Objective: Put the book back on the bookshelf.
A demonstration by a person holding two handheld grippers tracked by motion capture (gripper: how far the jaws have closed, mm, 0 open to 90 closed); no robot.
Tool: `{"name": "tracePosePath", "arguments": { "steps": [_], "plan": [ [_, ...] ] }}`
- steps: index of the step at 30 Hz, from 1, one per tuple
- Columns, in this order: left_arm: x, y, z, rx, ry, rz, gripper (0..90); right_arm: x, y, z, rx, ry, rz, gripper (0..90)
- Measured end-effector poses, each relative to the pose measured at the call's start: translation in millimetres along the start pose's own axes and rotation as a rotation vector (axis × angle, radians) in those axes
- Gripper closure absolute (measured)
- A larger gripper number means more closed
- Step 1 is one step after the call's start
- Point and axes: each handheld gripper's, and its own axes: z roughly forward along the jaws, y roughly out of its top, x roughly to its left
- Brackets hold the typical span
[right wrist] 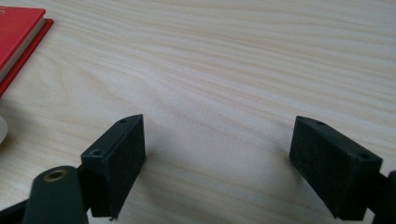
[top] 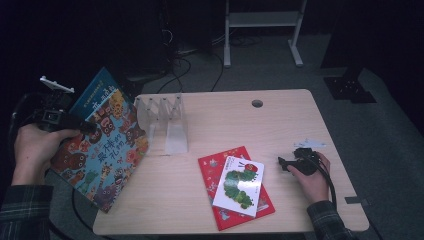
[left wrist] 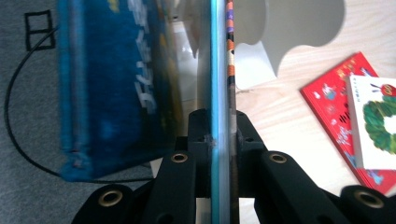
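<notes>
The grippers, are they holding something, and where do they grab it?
The left gripper clamps the colourful picture book by its edge. The right gripper is open, holding nothing.

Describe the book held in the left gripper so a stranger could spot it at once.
Start at the wooden table and go to its left edge, beside the clear rack. The big picture book hangs tilted there, clamped in the left gripper. Unlike the red book, it is blue with cartoon animals.

Looks like a lab or recording studio: dark surround, grey carpet floor (top: 385, 135) at the right, loose cables (top: 175, 65) trailing at the upper centre, a metal stand frame (top: 262, 20) along the top edge, one pale wooden table (top: 290, 115) mid-frame.
</notes>
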Motion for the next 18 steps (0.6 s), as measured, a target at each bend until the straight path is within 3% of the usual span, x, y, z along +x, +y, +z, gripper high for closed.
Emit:
{"name": "tracePosePath", "arguments": {
  "steps": [3, 11, 18],
  "plan": [
    [-2.4, 2.9, -1.8, -0.010, -0.021, 0.002, 80.8, 0.0, 0.1, 0.1, 0.000, 0.000, 0.000, 17.3],
    [-8.3, 13.9, 0.9, 0.008, 0.009, 0.011, 80.8, 0.0, 0.1, 0.1, 0.001, 0.000, 0.001, 17.3],
    [-7.3, 11.6, -0.4, 0.028, 0.020, 0.017, 80.8, 0.0, 0.1, 0.1, 0.000, 0.000, 0.000, 17.3]
  ]
}}
